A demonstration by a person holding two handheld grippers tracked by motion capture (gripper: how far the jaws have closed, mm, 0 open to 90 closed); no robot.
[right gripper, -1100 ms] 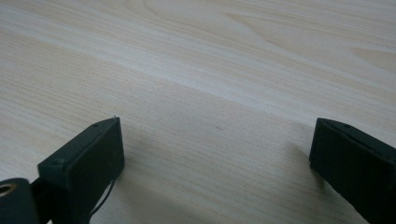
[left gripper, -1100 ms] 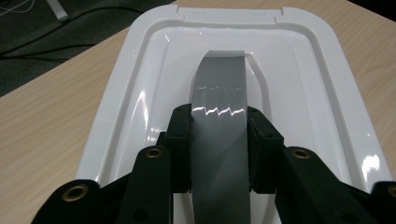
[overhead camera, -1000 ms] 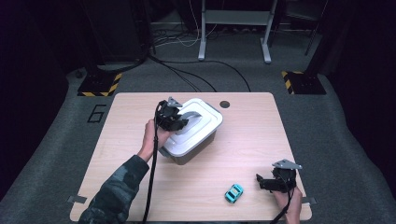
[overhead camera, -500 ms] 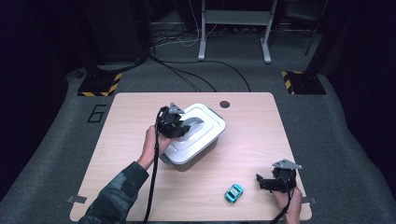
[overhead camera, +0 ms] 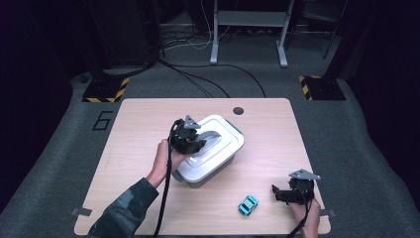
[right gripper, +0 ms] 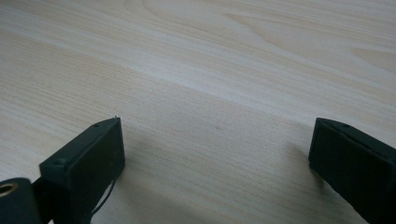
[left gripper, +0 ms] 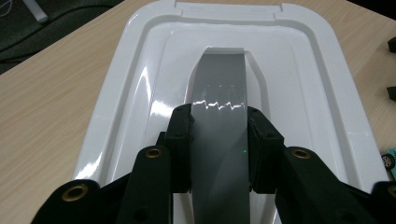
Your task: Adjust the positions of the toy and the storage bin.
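A grey box [overhead camera: 214, 171] with a white lid [overhead camera: 225, 138] sits mid-table. My left gripper [overhead camera: 194, 143] is shut on the lid's grey strap handle [left gripper: 219, 79]. In the left gripper view the gripper [left gripper: 218, 128] has a black pad pressed on each side of the strap. My right gripper [overhead camera: 278, 193] rests low at the table's near right. It stands open [right gripper: 217, 140] over bare wood with nothing between its fingers. A small turquoise toy car [overhead camera: 248, 204] lies just left of it, apart from it.
The wooden table [overhead camera: 138, 124] has a round cable hole [overhead camera: 238, 110] at its far edge. Cables [overhead camera: 208, 82] and yellow-black striped floor blocks [overhead camera: 104, 89] lie on the carpet beyond. The toy car's wheel [left gripper: 389, 161] peeks in beside the lid.
My left gripper and the box have shifted a little toward the near side and right, and the box has turned and settled flatter. The right gripper and the car have stayed put.
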